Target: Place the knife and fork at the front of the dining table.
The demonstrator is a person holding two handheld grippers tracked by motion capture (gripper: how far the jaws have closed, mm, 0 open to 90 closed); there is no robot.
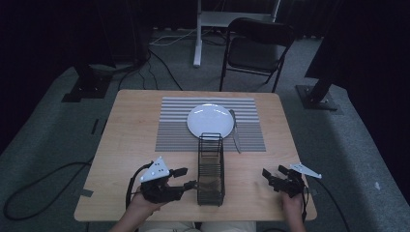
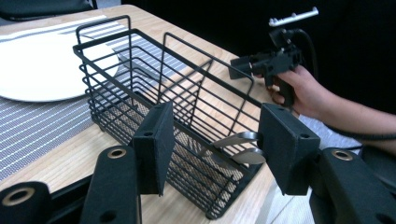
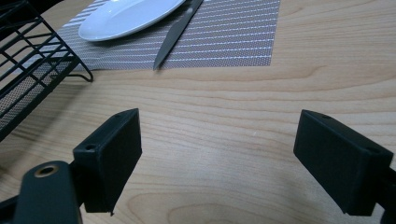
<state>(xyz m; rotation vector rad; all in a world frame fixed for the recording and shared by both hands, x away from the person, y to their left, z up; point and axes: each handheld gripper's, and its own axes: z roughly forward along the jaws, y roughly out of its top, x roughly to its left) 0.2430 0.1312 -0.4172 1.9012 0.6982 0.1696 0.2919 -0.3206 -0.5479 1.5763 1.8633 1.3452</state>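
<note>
A black wire basket (image 1: 199,164) stands lengthwise on the wooden table (image 1: 130,145), near the front and in the middle. In the left gripper view, two metal utensil handles (image 2: 240,145) lie at the near end of the basket (image 2: 112,107). My left gripper (image 1: 186,177) is open just left of that end, and its jaws (image 2: 217,140) stand apart in front of the wire wall with nothing between them. At the front right my right gripper (image 1: 272,171) is open above bare wood (image 3: 217,158), holding nothing.
A white plate (image 1: 210,120) rests on a striped placemat (image 1: 174,130) behind the basket. A knife (image 1: 235,133) lies along the plate's right side, blade toward me (image 3: 175,35). A black folding chair (image 1: 258,48) stands beyond the table's far edge.
</note>
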